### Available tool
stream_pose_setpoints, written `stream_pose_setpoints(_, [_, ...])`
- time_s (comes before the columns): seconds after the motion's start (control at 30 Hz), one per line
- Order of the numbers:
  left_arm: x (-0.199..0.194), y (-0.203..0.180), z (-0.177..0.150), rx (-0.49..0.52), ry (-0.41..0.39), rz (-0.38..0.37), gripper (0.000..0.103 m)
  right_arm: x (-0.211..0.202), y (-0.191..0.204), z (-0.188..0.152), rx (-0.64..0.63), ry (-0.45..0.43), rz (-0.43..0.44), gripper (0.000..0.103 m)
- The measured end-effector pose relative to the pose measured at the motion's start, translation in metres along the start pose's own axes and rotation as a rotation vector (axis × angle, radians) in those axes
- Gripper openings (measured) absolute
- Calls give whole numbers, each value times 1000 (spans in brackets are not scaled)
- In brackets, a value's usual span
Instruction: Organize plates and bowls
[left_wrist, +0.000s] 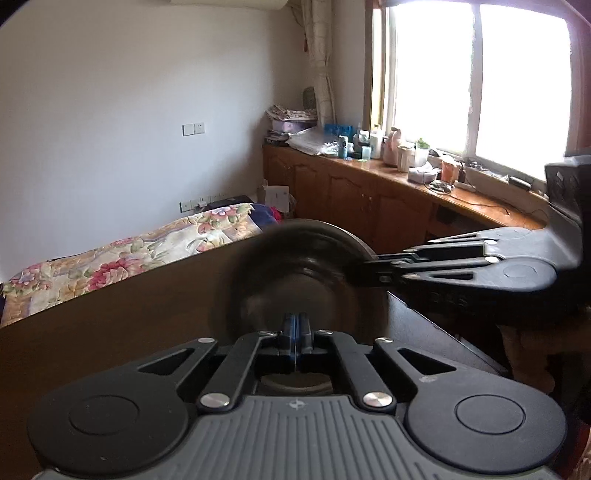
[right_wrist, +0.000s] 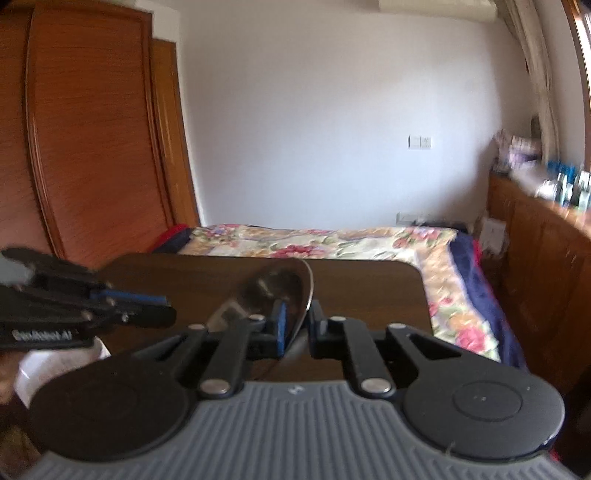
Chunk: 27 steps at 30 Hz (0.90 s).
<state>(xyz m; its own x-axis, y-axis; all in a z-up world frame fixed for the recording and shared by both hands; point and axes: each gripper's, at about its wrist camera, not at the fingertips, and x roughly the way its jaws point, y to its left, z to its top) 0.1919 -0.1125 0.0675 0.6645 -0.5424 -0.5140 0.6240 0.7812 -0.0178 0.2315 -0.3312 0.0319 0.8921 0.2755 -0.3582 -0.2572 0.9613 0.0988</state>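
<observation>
A shiny metal plate (right_wrist: 280, 291) is held tilted above the dark wooden table (right_wrist: 369, 291). My right gripper (right_wrist: 295, 321) is shut on its near rim. In the left wrist view the same plate (left_wrist: 295, 269) looks dark, with the right gripper (left_wrist: 373, 275) gripping its right rim. My left gripper (left_wrist: 295, 332) is shut with its fingertips together just in front of the plate's lower edge, holding nothing that I can see. It enters the right wrist view from the left (right_wrist: 162, 306), beside the plate and apart from it. A white bowl (right_wrist: 55, 365) sits at the table's left, partly hidden.
A bed with a floral cover (right_wrist: 332, 240) lies beyond the table. A wooden wardrobe (right_wrist: 92, 129) stands at the left. A wooden counter (left_wrist: 406, 177) crowded with bottles and papers runs under the bright window (left_wrist: 480, 81).
</observation>
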Motion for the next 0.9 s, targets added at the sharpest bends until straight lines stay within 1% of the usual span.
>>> stream_pose_setpoints(0.07, [5,6,2,-54,-4,5,30,3,3,1,46,21,45,6])
stream_pose_setpoints(0.13, [10,12,0,-54,-2,17,30,9,4,4,51,1,24,6])
stream_pose_setpoints(0.2, [10,22,-4,-83,-4,45,30,19,-8,7,129,12,44,6])
stream_pose_setpoints(0.27, [14,33,-8,-98,1,61,30,26,-16,9,152,16,51,6])
stream_pose_setpoints(0.3, [19,38,-8,-92,6,79,30,28,-18,8,157,10,29,6])
stream_pose_setpoints(0.33, [25,44,-9,-93,13,96,31,31,-19,8,132,15,21,6])
stream_pose_setpoints(0.37, [30,49,-8,-101,22,104,31,32,-21,7,141,18,18,5])
stream_pose_setpoints(0.43, [40,59,-9,-125,39,101,35,38,-19,6,96,29,-7,5])
stream_pose_setpoints(0.5, [46,63,-11,-134,48,93,35,40,-17,5,87,36,-3,5])
stream_pose_setpoints(0.53, [47,63,-11,-133,48,86,37,39,-17,5,89,24,-14,5])
stream_pose_setpoints(0.6, [48,62,-12,-129,45,67,49,36,-11,5,65,16,-22,5])
stream_pose_setpoints(0.7, [46,61,-15,-131,35,51,62,31,-10,9,59,7,-30,5])
stream_pose_setpoints(0.73, [46,61,-15,-135,30,43,64,28,-9,11,58,1,-32,5])
stream_pose_setpoints(0.8, [43,62,-16,-153,16,21,72,24,-7,16,56,-15,-30,5])
stream_pose_setpoints(0.87, [40,64,-17,-178,0,-1,76,16,-3,20,48,-29,-15,5])
stream_pose_setpoints(0.9, [38,65,-17,-188,-9,-15,76,12,-1,21,47,-37,-9,5])
